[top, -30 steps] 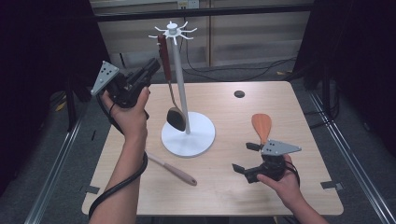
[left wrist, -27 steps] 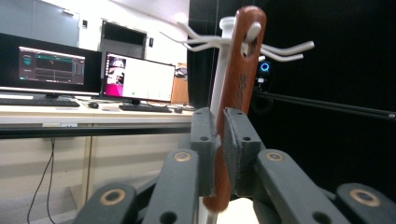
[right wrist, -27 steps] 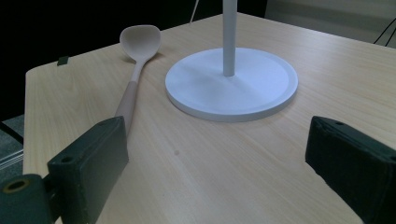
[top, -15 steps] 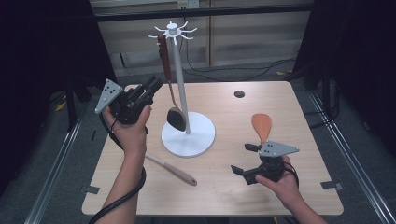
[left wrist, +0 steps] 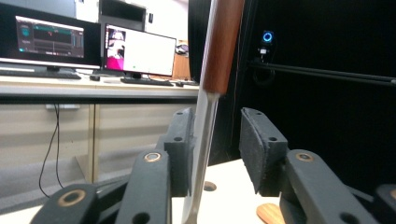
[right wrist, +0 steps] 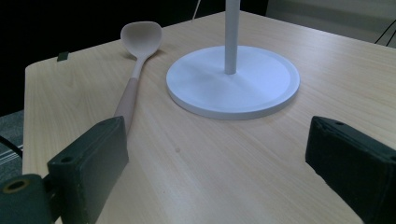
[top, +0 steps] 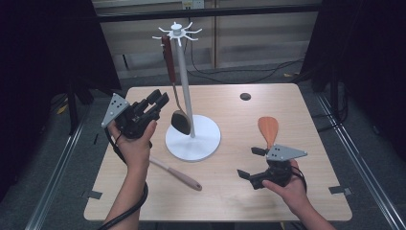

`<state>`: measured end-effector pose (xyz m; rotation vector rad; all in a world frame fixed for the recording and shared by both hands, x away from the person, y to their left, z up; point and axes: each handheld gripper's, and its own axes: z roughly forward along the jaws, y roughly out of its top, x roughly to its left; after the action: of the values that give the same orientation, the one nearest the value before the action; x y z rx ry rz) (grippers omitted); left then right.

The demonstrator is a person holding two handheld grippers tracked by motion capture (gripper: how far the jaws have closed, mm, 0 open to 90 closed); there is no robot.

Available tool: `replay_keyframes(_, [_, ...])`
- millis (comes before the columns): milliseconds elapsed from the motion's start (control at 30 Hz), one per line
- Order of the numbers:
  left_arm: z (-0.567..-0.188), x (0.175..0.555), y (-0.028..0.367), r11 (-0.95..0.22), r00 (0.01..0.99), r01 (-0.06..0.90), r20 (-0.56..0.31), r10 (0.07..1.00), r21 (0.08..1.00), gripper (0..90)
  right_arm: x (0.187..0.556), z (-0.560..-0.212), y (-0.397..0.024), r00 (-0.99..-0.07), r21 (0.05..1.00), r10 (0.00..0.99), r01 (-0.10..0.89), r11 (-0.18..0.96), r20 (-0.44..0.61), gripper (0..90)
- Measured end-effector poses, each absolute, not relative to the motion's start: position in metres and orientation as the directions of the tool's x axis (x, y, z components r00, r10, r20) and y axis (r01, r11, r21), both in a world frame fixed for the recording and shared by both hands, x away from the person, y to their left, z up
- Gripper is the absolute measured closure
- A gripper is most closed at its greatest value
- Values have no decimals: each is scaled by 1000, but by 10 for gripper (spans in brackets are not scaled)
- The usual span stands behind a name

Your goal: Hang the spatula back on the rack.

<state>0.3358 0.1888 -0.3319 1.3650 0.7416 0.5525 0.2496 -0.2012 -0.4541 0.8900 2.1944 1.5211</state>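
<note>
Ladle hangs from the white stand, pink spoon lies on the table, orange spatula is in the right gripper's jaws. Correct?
Not quite: the orange spatula lies on the table beyond the right gripper, whose jaws are open with nothing between them, as the high view shows. The rest holds.

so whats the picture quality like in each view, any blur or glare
High view: table evenly lit, surroundings black, hanging ladle sharp. Left gripper view: the ladle's metal stem glints, monitors bright, right half dark. Right gripper view: near pads soft, white stand base and spoon crisp.
</note>
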Motion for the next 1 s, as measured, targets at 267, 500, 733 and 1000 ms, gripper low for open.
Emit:
replay_keyframes(267, [-345,331,186,123,665,85,-148,732,989,585,249,-454,-202,-750,921,656,311,236,85,56])
replay_keyframes(500, [-353,327,183,96,668,91,-132,732,991,540,249,-455,-201,-754,920,652,307,243,79,57])
replay_keyframes(733, [-366,324,180,76,670,115,-134,730,990,454,249,-455,-202,-751,920,656,310,241,81,57])
replay_keyframes(1000, [-377,321,175,58,670,132,-132,730,990,361,249,-455,-202,-750,920,656,310,241,81,57])
